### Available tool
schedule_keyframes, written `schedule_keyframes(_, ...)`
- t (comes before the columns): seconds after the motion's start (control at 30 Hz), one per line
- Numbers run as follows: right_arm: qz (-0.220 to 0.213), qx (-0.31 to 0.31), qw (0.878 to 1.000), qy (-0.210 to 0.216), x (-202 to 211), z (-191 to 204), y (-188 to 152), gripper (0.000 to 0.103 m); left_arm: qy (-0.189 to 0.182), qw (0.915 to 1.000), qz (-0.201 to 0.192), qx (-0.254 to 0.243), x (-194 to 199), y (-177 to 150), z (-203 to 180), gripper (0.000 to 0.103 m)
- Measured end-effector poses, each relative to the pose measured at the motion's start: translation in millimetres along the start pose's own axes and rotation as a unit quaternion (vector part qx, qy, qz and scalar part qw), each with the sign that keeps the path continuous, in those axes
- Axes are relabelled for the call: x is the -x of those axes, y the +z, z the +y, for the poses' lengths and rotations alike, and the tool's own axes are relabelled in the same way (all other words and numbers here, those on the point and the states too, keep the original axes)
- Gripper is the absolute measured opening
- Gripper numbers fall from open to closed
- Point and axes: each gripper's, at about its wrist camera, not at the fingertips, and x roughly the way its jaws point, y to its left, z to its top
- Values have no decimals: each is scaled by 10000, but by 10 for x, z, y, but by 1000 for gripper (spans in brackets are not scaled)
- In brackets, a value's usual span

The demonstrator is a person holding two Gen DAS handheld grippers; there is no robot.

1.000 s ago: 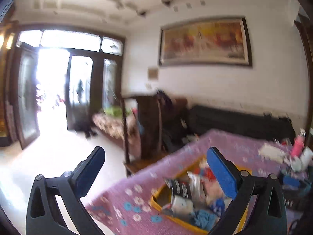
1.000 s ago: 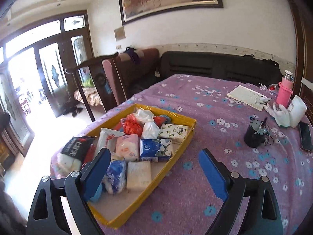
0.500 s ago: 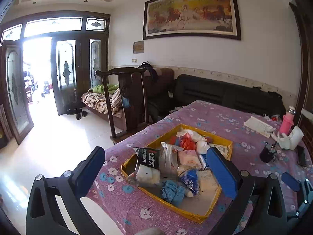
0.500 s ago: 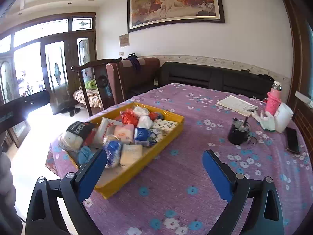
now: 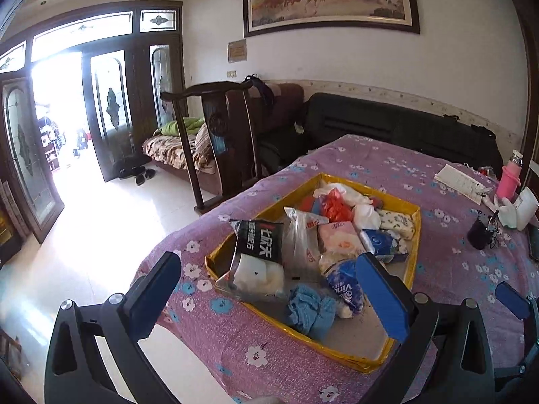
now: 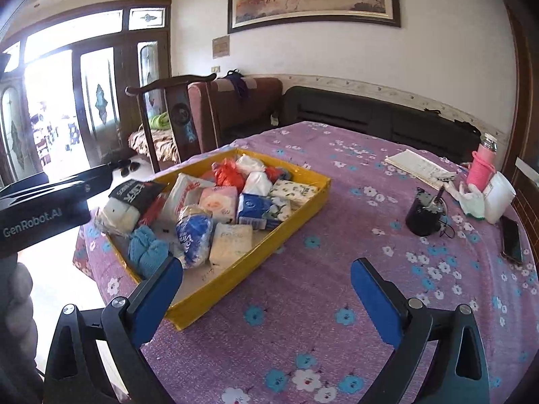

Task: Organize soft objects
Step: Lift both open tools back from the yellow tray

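Observation:
A yellow tray (image 5: 416, 235) (image 6: 313, 198) on the purple flowered tablecloth holds several soft things: a black-and-white packet (image 5: 257, 252) (image 6: 129, 198), a blue knitted cloth (image 5: 310, 308) (image 6: 146, 247), a blue tissue roll pack (image 5: 345, 286) (image 6: 193, 235), a pink tissue pack (image 5: 338, 237) (image 6: 219, 202), a red bag (image 5: 333, 207) (image 6: 227, 173). My left gripper (image 5: 269, 294) is open and empty, above the tray's near end. My right gripper (image 6: 266, 288) is open and empty, above the cloth right of the tray. The left gripper's body (image 6: 43, 208) shows in the right wrist view.
At the table's right stand a black cup (image 6: 424, 215), a pink bottle (image 6: 480, 168), a white container (image 6: 498, 197), a phone (image 6: 512, 239) and a notepad (image 6: 419, 166). A dark wooden chair (image 5: 219, 144) stands beyond the table's left edge, a black sofa (image 6: 370, 119) behind.
The left wrist view has swung from the doorway down onto the tray and come closer. The right gripper has pulled back and right of the tray. Both stay open.

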Motion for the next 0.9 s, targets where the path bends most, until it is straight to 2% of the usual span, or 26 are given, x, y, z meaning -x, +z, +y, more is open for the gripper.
schedule_keyframes(0.2, 130, 164, 9998, 28, -108, 130, -10, 102, -42, 9996, 274, 29, -180, -62, 29, 103)
schedule_keyframes(0.9, 596, 402, 9972, 193, -458, 401, -37, 102, 14, 9968, 785, 135, -576, -168, 193, 103)
